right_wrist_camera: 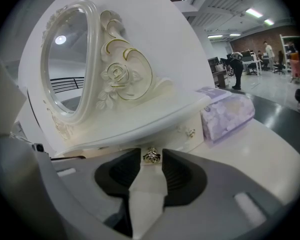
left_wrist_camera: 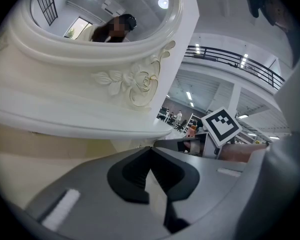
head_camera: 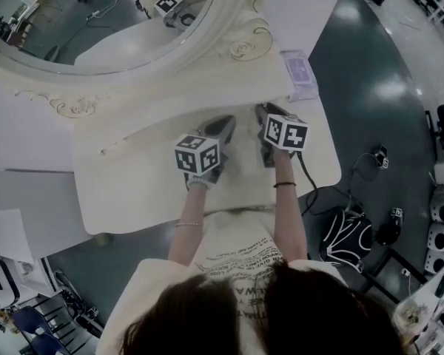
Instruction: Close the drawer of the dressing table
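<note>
Sitting under the mirror shelf [right_wrist_camera: 140,120] at the table's [right_wrist_camera: 275,156] back edge, the drawer [right_wrist_camera: 176,136] shows only its cream front; how far out it stands cannot be judged. Its gold knob [right_wrist_camera: 151,155] lies between the spread tips of the right gripper [right_wrist_camera: 151,160]; pad contact is unclear. The left gripper's [left_wrist_camera: 150,150] tips are pressed together, empty. A purple tissue pack [right_wrist_camera: 227,112] stands near the back right corner.

Drawer [right_wrist_camera: 176,135]: cream front, small gold rose-shaped knob [right_wrist_camera: 151,155] at centre. It sits pushed in beneath the overhanging ledge [right_wrist_camera: 140,121] of the dressing table [head_camera: 133,187], under the oval mirror [right_wrist_camera: 65,59]. Thin dark gap at left end; flushness cannot be confirmed.
</note>
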`<state>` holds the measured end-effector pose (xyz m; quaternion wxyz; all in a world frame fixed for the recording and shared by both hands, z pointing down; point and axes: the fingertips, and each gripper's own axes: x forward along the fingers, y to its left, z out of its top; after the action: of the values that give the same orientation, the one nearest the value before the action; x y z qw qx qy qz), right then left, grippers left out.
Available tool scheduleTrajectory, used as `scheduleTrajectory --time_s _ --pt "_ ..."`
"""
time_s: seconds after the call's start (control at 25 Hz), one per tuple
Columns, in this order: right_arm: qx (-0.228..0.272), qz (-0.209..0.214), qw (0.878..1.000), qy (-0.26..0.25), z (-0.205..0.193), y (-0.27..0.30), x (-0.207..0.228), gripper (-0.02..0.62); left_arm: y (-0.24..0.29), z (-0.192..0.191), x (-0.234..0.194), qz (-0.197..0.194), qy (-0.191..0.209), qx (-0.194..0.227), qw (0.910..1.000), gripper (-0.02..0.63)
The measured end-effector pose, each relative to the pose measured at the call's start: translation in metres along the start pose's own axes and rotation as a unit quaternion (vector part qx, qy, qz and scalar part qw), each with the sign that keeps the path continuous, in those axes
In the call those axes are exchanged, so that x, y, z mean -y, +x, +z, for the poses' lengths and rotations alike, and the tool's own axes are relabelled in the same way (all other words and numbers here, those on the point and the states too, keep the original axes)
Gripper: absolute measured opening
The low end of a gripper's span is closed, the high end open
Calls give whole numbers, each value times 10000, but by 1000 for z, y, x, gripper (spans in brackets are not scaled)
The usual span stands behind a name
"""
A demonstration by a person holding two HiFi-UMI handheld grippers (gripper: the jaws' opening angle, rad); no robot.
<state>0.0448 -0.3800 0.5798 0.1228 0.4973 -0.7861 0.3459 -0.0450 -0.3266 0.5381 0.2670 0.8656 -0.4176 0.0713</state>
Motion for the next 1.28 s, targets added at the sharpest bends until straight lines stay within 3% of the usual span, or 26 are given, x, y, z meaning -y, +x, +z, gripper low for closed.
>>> scheduleTrajectory --time_s 0.4,0.56,0.68,0.84,1.28 --pt "87 -46 9999 -125 1 -17 3 123 -4 5 8 -100 18 115 9999 0" --pt "-24 360 9991 -236 1 -27 -7 123 -9 9 14 -204 94 154 9996 0" --pt "-183 621 9956 -671 0 -36 -19 115 -13 9 22 -311 174 165 9992 0" --pt "3 904 9919 -891 -3 -53 -36 104 -22 3 34 -456 290 58 9985 0" --pt "310 1220 9852 -1166 -14 -81 -70 39 -43 -1 64 -730 300 248 9966 1"
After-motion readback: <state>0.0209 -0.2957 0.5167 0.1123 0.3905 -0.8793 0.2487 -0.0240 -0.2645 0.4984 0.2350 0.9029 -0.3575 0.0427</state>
